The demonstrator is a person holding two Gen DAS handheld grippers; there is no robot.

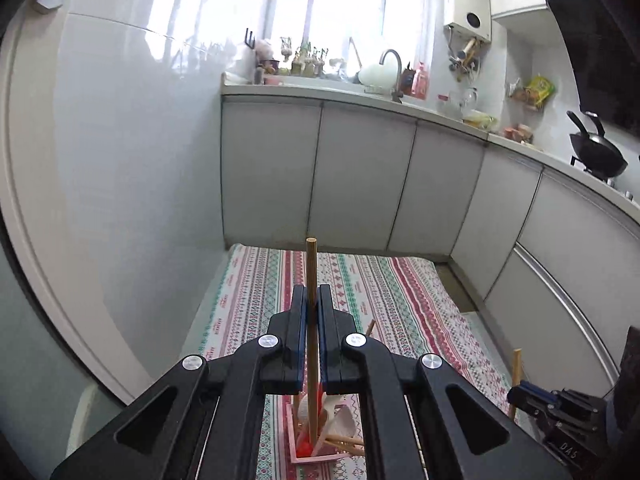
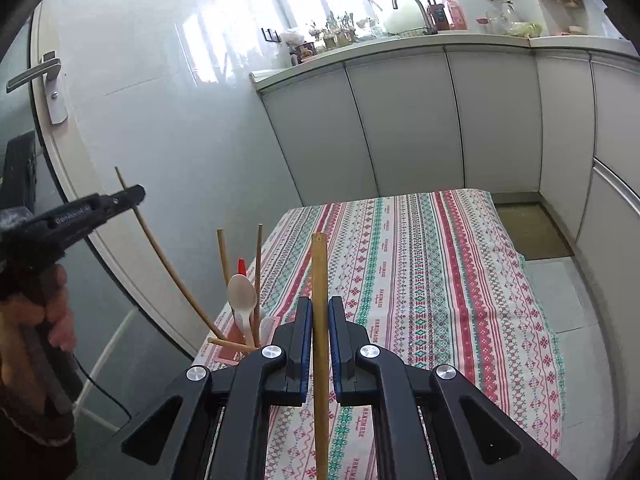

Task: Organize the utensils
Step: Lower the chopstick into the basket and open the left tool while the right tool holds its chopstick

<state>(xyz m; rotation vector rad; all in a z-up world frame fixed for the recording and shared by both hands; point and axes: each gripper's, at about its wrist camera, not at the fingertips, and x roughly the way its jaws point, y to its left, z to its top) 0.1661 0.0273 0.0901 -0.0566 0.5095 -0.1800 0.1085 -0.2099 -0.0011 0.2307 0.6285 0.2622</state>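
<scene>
Left gripper: held up above the tabletop; its jaws are pressed together on a thin wooden chopstick, which stands almost upright between the blue pads and sticks out above them.
Left gripper, side view: in the right wrist view it comes in from the left edge, held by a hand, with the thin wooden chopstick running down from it toward the holder.
Right gripper: its jaws are closed on a thicker wooden stick, which passes straight between the pads, with its top end above them and its lower part going down out of the picture.
Utensil holder: a pink container on the near-left part of the tabletop, directly under the left gripper.
Contents of the holder: wooden chopsticks, a white plastic spoon and a red piece stand in it; more white spoons are beside them.
Tabletop: covered by a cloth with red, green and white stripes; the far part carries nothing.
Surroundings: grey cabinet doors behind the tabletop, a sink tap on the counter above, a black wok at the right, a door handle at the left.
</scene>
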